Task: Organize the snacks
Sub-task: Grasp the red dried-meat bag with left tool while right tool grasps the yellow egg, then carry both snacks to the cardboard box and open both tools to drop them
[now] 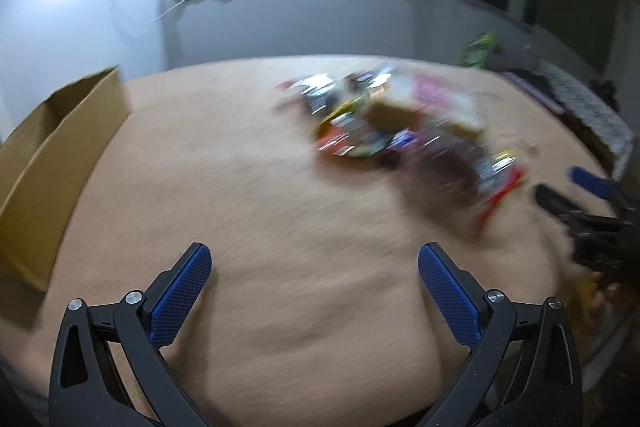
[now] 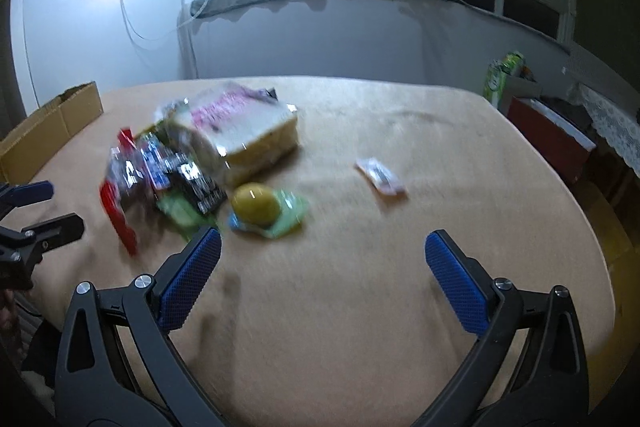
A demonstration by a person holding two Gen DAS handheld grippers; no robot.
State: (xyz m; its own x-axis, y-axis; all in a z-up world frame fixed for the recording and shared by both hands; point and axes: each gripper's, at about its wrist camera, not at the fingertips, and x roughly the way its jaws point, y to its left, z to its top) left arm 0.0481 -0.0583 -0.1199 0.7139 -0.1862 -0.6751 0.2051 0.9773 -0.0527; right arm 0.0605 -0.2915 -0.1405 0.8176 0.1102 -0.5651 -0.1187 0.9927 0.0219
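The snacks are lying in one loose pile (image 2: 188, 163) on the table (image 2: 360, 307), which a tan cloth is covering. I judge that nothing is sorted yet. A bagged loaf of sliced bread (image 2: 248, 135) is resting at the back of the pile, partly over the small dark and red packets, so it is probably better to take the outer pieces first. A round yellow snack in a green wrapper (image 2: 264, 209) is sitting just beside the pile at its near edge, and one small pale packet (image 2: 380, 175) is lying well apart to the right. An open cardboard box (image 1: 52, 163) is standing at the left edge of the table; I suppose it is the place where the snacks should go, and it is on the side of the left gripper.

Both views are blurred, so the labels are not readable.

The left gripper (image 1: 314, 291) is hovering above bare cloth, with its jaws spread wide and nothing between them, and the pile is ahead and to its right. The right gripper (image 2: 326, 281) is also spread wide and empty, pointing forward over the cloth, with the yellow snack just ahead of its left finger.
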